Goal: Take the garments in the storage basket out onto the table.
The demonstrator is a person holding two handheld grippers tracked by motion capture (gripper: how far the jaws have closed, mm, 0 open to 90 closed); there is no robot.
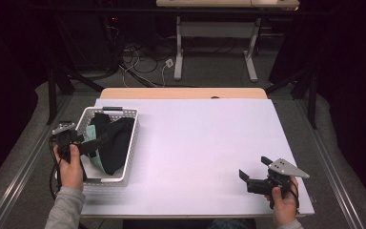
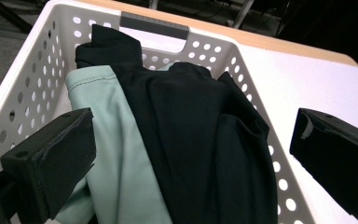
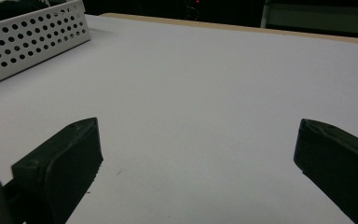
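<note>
The white perforated plastic basket (image 1: 129, 143) at the table's left edge holds a black cloth (image 2: 200, 140) lying over a pale green cloth (image 2: 116, 154) (no readable labels). The left gripper (image 2: 193, 154) hovers above them, jaws wide; the right gripper (image 1: 254, 171), also wide, holds nothing, well apart.

Both hand-held grippers (image 1: 97, 141) (image 1: 253, 168) wide open

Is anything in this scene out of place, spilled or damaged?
Nothing stands out. The black garment and the pale green garment lie crumpled inside the white perforated basket, none spilling over its rim. The left gripper hovers open above them.
</note>
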